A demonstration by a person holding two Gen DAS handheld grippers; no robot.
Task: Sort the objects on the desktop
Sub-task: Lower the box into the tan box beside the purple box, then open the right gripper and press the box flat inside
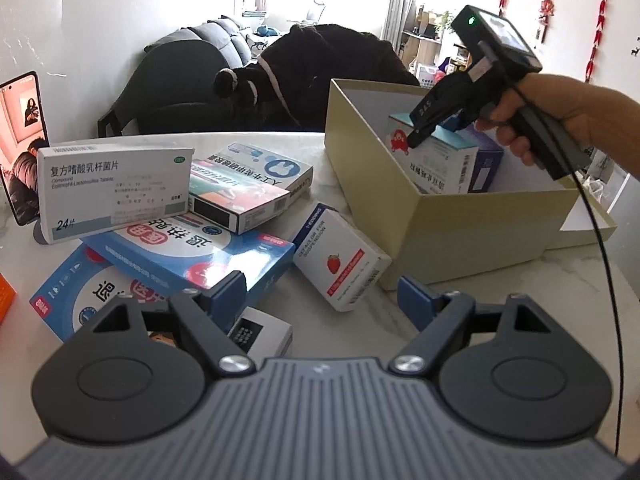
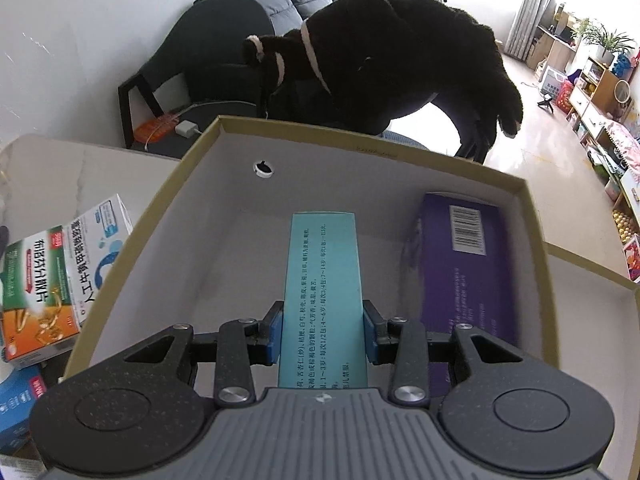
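Gripping the teal box (image 2: 322,292) lengthwise in my right claw (image 2: 324,336), I hold it inside the carton (image 2: 532,216), purple box (image 2: 464,280) just right; my left claw (image 1: 320,300) hangs released.

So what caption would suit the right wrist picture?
Right gripper holds a teal box inside the carton, beside a purple box.

Open carton (image 1: 472,216) right of a heap of medicine boxes (image 1: 168,216) on the table (image 1: 520,280); two boxes (image 2: 464,276) side by side inside; phone (image 1: 24,144) far left.
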